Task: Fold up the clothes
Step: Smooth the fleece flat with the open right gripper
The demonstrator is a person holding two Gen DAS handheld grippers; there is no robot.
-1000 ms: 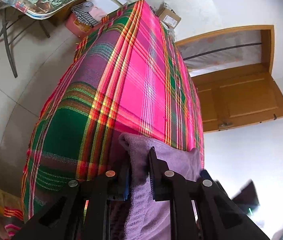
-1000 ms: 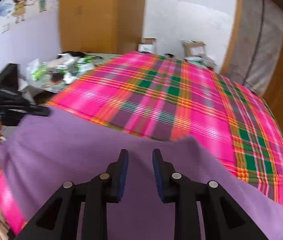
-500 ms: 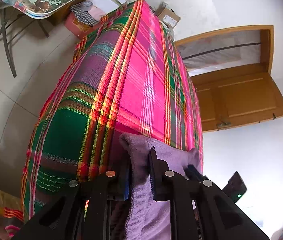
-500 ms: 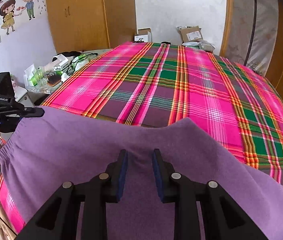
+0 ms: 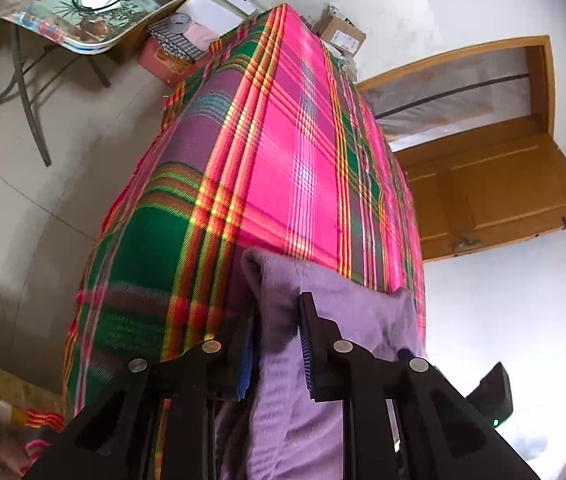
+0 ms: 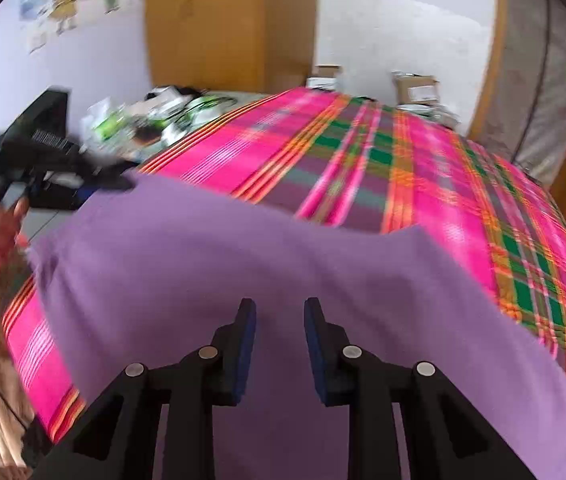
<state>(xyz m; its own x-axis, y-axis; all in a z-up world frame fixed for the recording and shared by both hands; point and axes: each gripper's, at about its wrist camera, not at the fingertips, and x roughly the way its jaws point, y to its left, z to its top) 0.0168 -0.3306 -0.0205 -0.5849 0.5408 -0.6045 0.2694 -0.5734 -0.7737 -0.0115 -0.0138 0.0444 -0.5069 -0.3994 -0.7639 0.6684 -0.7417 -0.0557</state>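
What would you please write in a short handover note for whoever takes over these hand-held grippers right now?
Left hand-held gripper: jaws opening, a bunched edge of the purple garment between them.
Right hand-held gripper: jaws apart above the garment; no grip visible.
The garment lies spread across the near part of the pink plaid bedcover, one edge hanging toward the camera.
Done: the garment is laid out.
Left: all folds, as far as visible.

Soft cloth on a woven plaid bed cover, beside matt black plastic tongs.
The purple garment (image 6: pixel 243 264) is matt, fuzzy fleece; the bed cover (image 5: pixel 291 168) is coarse woven cloth; the door (image 5: pixel 495 188) is smooth varnished wood; the left tongs (image 5: pixel 275 344) carry shiny metal rivets.
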